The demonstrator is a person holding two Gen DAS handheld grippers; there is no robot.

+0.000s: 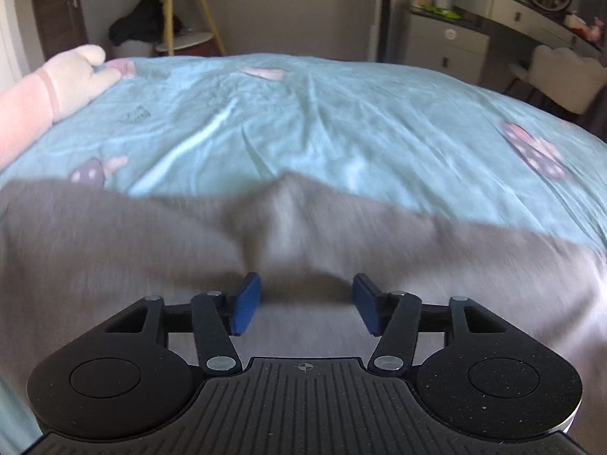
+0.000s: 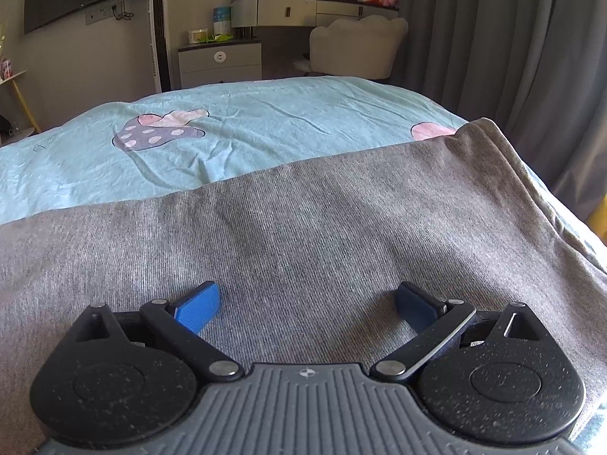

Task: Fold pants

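I've got the pants (image 2: 303, 235) lying flat on the bed (image 2: 265, 113), right under both tools. They're grey and spread across the near part of the blue sheet, w/ the long way running side to side in front of me. Far edge is a pretty straight line in the right view, going up to a corner at the right side of the bed.

Right tool (image 2: 307, 307) is spread wide, nothing betw. the blue pads (image 2: 199, 313), cloth just lies below them. It hangs low over the flat middle of the pants. Left tool (image 1: 305, 303) is let go too, pads apart, not as wide as the right one. No cloth pinched there that I can see.

The thing the next move turns on, I think: the far edge lies ahead of both tools, and a fold would need an edge, not the middle. The left tool has a small bump of cloth (image 1: 282, 204) straight ahead on the far edge, so that one looks nearer to sth it can pick.

Left view is blurry but shows that bump and a pink plush toy (image 1: 72, 76) at the far left of the bed. Right view is sharp and shows the right end of the pants, near the bed's edge, which the left view doesn't
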